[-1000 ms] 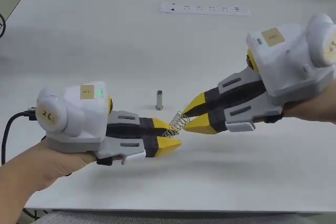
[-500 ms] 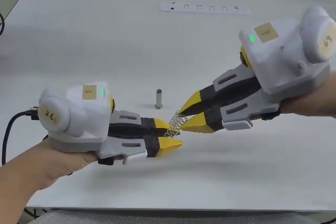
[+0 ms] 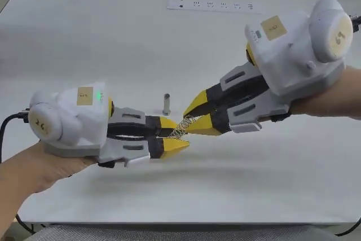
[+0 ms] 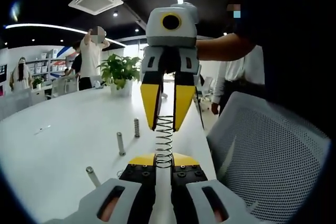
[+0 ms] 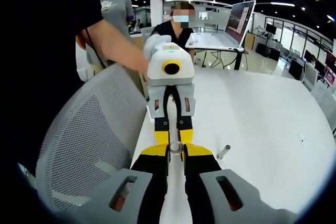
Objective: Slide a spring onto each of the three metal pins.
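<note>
The left gripper [image 4: 164, 160] has its jaws drawn narrow onto one end of the spring [image 4: 164, 140]. The coil's bottom turns sit pinched between the yellow tips. The right gripper [image 5: 176, 150] faces it tip to tip, its jaws also narrow and closed on the spring's other end. In the right gripper view that end shows as a small ring between the tips. The spring therefore spans the short gap between the two grippers, held at both ends and clear of the table [image 3: 254, 184].

In the head view the left hand [image 3: 34, 173] holds its gripper low and nearly level. The right hand [image 3: 333, 97] holds its gripper higher, angled down toward the spring. A dark cable [image 3: 8, 125] leaves the back of the left gripper, on the side away from the spring.

Just beyond the spring, a pin [image 3: 166, 104] stands upright on the table, apart from both grippers. In the left gripper view a row of three pins lies left of the spring — the near pin [image 4: 93, 176], the middle pin [image 4: 121, 144] and the far pin [image 4: 136, 127]. The far pin looks ribbed, but it is too small to tell why.

Well beyond the spring, a white power strip [image 3: 214, 5] lies across the table's far part. On the spring's near side — off the table edge — is a grey mesh chair [image 5: 84, 140].
</note>
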A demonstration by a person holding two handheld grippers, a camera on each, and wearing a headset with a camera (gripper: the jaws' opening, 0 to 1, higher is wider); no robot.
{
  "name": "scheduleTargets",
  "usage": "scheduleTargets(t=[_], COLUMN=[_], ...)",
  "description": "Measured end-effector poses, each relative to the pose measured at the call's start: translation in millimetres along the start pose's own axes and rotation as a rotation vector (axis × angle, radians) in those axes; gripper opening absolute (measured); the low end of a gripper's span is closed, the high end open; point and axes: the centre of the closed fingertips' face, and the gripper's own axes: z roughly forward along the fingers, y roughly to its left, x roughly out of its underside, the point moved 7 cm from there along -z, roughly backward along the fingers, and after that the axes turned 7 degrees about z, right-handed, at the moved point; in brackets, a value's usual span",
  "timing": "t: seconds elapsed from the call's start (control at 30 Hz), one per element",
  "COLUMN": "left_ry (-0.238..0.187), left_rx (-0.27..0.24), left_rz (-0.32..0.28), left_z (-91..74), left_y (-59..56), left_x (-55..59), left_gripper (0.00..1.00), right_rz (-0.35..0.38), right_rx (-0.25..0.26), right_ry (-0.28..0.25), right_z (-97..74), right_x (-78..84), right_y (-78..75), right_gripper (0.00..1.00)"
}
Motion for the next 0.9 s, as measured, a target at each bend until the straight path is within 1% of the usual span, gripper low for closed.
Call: scheduleTargets(t=[0.07,0.2,0.23,0.33,0.43,0.57,0.6,0.73,0.87,0.9], left_ry=[-0.011,-0.025,-0.026,-0.036,-0.051,-0.057,-0.058,-0.06,-0.061,-0.06], left_rx=[-0.009,-0.005,-0.005,-0.006,-0.007,-0.013,-0.015,-0.01,0.002,-0.002], left_rz=[-0.003,-0.009,-0.008,-0.012,-0.021,-0.024,-0.02,-0.022,-0.022,-0.019], left_z=[1.1,2.4,2.3,1.8,1.0,-0.1,-0.3,1.2,2.7,2.6], left_y=[1.8,5.2,5.6,7.4,9.7,11.3,11.5,9.8,7.0,7.2], left_x=[-1.0,-2.2,-2.2,-2.8,-5.1,-6.4,-7.0,-7.1,-7.8,-8.1], left_gripper=[0.01,0.01,0.01,0.01,0.01,0.01,0.01,0.01,0.01,0.01], right_rz=[-0.013,-0.044,-0.052,-0.102,-0.111,-0.128,-0.135,-0.137,-0.147,-0.145], right_rx=[0.001,-0.001,-0.003,-0.004,-0.009,-0.005,-0.006,-0.008,-0.017,-0.015], right_ry=[0.01,0.056,0.085,0.131,0.133,0.143,0.136,0.14,0.144,0.143], right_z=[-0.8,-1.1,-1.1,0.2,1.2,0.7,0.3,1.3,2.2,2.1], right_x=[-2.6,-5.4,-6.6,-12.1,-18.9,-20.2,-21.2,-21.2,-22.2,-22.4], right_y=[-0.3,-4.1,-4.7,-5.7,-6.5,-9.7,-9.4,-8.4,-3.7,-3.6], right_gripper=[0.09,0.08,0.08,0.08,0.08,0.08,0.08,0.08,0.08,0.08])
